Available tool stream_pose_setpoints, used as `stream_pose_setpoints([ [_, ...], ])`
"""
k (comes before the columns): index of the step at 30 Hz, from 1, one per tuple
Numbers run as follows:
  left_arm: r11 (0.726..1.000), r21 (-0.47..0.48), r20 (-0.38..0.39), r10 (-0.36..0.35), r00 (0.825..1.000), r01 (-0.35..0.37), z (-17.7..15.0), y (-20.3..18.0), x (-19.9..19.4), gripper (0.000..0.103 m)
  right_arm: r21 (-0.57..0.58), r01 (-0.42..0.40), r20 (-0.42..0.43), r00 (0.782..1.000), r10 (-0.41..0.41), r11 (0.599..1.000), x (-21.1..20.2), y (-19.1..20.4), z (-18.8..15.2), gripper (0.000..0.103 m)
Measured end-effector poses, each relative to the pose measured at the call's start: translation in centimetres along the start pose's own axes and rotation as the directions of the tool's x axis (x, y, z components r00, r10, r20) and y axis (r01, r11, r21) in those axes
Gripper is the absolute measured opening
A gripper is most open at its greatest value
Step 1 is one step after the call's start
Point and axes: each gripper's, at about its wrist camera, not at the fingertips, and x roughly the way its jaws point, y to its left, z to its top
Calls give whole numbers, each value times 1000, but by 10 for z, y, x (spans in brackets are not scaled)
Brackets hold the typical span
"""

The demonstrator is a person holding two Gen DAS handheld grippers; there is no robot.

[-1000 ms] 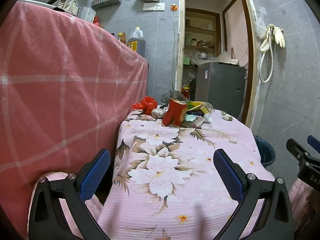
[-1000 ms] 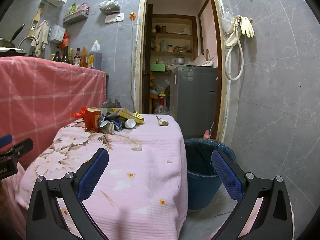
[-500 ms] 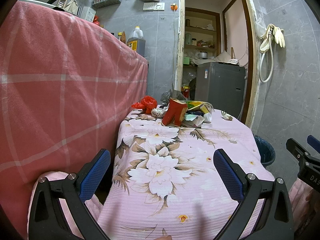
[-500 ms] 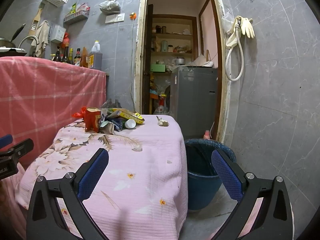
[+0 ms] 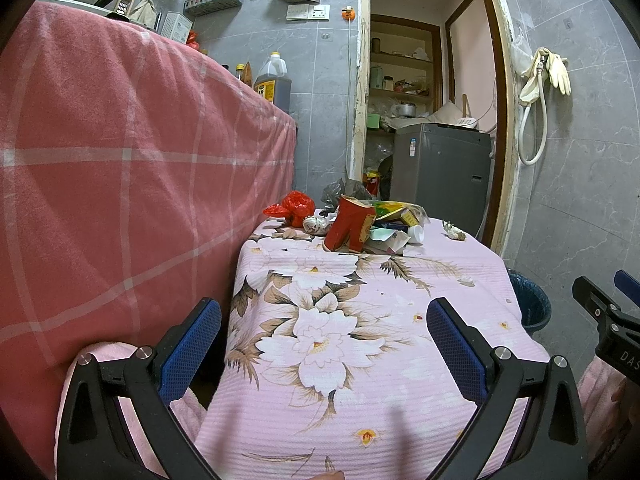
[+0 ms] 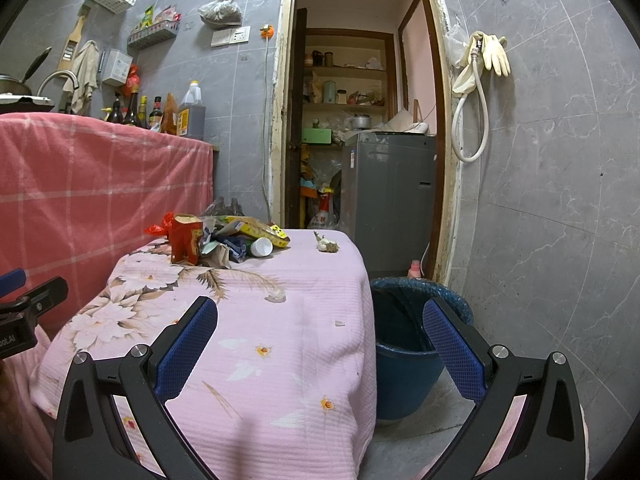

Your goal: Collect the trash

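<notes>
**Trash heaped at the desk's far end**

Left wrist: the left gripper [image 5: 324,344] hangs above the desk [image 5: 360,360], jaws spread and holding nothing; the trash pile [image 5: 360,224] lies far ahead.

Right wrist: the right gripper [image 6: 320,344] has its jaws spread too; a blue bin [image 6: 408,344] stands beside the desk.

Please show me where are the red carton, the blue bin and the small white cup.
red carton [image 5: 349,225], left wrist view, on its front face.
blue bin [image 6: 404,376], right wrist view, on its outer wall.
small white cup [image 6: 262,247], right wrist view, on its rim.
</notes>
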Motion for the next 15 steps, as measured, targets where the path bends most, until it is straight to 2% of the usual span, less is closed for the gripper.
stream_pose_setpoints([
  [15, 1000, 0, -1, 1, 1000, -1, 0, 0, 0, 101, 0, 0, -1, 1000, 0, 1000, -1, -5, -1, 103],
])
